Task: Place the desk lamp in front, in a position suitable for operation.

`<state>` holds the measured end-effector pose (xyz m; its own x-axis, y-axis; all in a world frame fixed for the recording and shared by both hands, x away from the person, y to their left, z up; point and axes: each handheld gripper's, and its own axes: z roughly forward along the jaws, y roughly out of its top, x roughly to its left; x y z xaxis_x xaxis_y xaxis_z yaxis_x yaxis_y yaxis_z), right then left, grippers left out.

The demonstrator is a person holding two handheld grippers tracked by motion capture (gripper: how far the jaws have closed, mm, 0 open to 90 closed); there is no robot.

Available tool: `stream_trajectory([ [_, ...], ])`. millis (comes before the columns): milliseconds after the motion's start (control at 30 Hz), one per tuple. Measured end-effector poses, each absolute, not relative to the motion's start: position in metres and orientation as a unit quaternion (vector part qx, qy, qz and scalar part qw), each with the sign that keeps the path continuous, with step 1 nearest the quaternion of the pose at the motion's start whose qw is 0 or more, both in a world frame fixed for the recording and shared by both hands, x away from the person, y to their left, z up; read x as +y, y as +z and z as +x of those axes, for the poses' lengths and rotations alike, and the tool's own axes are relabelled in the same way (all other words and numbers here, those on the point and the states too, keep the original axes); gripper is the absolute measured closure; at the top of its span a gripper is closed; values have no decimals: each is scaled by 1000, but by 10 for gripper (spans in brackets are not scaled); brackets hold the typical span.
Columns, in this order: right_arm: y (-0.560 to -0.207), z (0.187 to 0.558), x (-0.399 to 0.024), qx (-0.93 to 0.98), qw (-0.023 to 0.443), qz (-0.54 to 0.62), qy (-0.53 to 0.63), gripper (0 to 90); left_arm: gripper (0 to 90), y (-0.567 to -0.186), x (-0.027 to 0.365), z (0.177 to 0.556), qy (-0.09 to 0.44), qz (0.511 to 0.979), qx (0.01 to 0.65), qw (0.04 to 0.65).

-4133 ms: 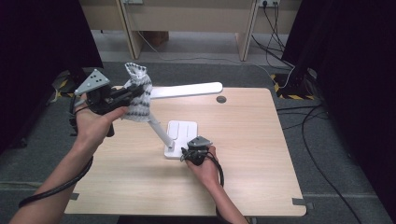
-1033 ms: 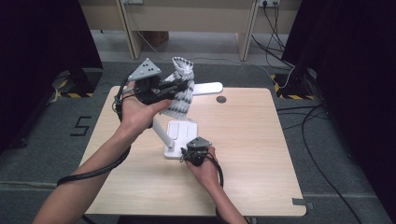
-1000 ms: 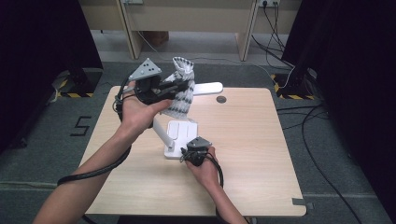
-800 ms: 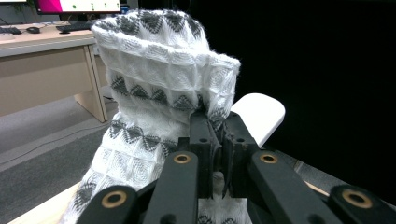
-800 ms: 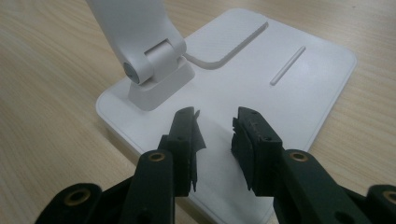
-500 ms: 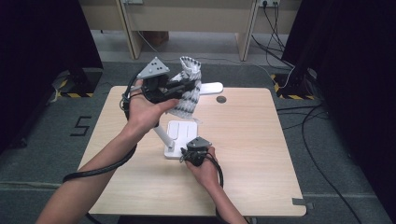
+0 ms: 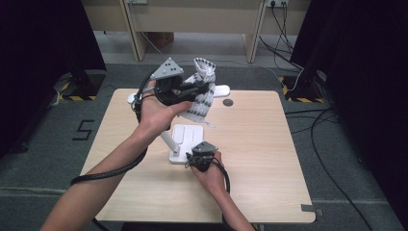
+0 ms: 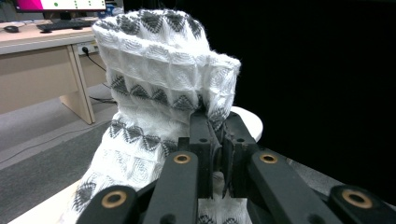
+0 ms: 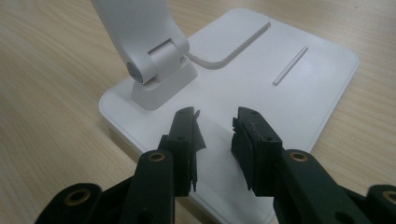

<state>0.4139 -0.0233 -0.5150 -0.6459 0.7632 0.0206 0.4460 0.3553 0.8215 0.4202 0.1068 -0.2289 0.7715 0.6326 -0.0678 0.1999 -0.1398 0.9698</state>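
Note:
A white sock with grey zigzag bands (image 7: 202, 94) hangs above the back of the table. My left gripper (image 7: 194, 89) is shut on its fabric, and in the left gripper view the sock (image 8: 154, 84) bunches over the closed left gripper (image 8: 215, 127). Behind it lies the white lamp head (image 7: 222, 90), also seen as the lamp head (image 8: 248, 122). The lamp's arm (image 7: 168, 140) rises from a flat white base (image 7: 186, 136). My right gripper (image 7: 191, 157) stands open low over the base's near edge; the right gripper (image 9: 215, 123) has the base (image 9: 285, 98) under it and nothing between its pads.
The light wooden table (image 7: 250, 159) has bare room on its right half and front. A small dark round cap (image 7: 228, 102) sits in the tabletop near the back. Cables (image 7: 327, 125) run over the floor at the right, and a desk stands behind the table.
My left hand has carried the sock to the right along the lamp head, far since the oldest frame and slightly in the last second. The right gripper has stayed put.

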Motion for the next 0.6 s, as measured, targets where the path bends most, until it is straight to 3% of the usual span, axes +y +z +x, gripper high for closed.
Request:
stream_trajectory([
  [600,-515,413,-23,802,187,377,424,686,839,-226,84,424,162,738,271,597],
])
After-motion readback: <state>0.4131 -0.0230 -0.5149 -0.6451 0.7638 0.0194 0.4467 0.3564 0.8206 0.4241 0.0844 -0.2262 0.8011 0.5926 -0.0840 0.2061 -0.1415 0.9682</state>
